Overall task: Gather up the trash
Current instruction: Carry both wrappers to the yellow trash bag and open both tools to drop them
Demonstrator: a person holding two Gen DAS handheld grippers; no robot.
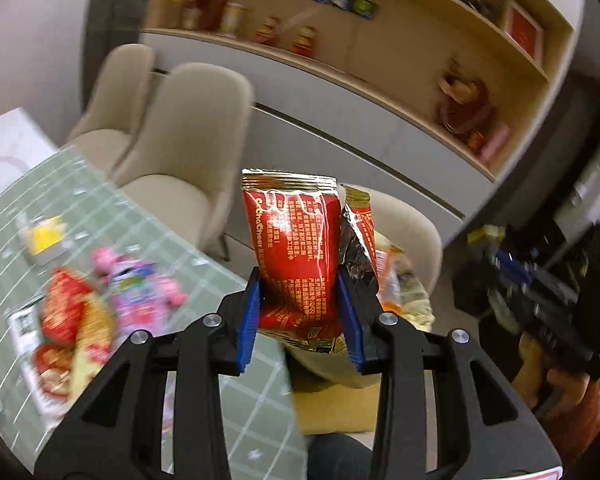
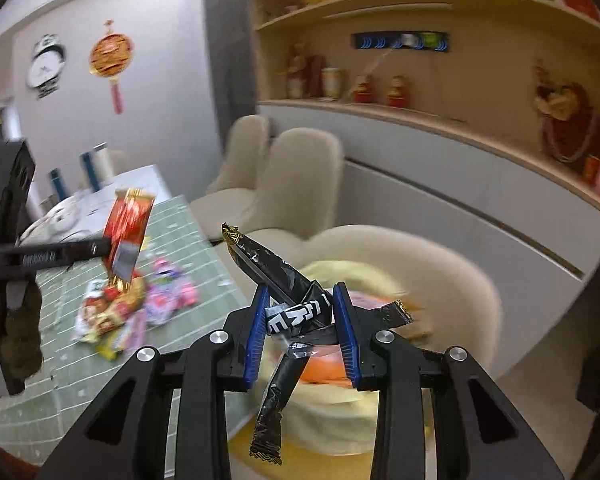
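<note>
My left gripper (image 1: pixel 298 284) is shut on a red snack packet (image 1: pixel 294 236) with gold trim, held in the air past the table's edge. It also shows in the right wrist view (image 2: pixel 126 236), above the table. My right gripper (image 2: pixel 300 304) is shut on a crumpled black wrapper (image 2: pixel 288 304) with white letters, held over a yellow bag (image 2: pixel 340 392) that sits on a chair. A pile of wrappers (image 1: pixel 84 312), red, pink and yellow, lies on the green checked tablecloth (image 1: pixel 28 200). The pile also shows in the right wrist view (image 2: pixel 132 308).
Beige chairs (image 1: pixel 188 152) stand along the table's far side. A cabinet with open shelves (image 1: pixel 380 52) holding figurines and jars lines the wall behind. A small yellow and white box (image 1: pixel 44 240) sits on the tablecloth. The right gripper (image 1: pixel 540 280) appears blurred at the right of the left wrist view.
</note>
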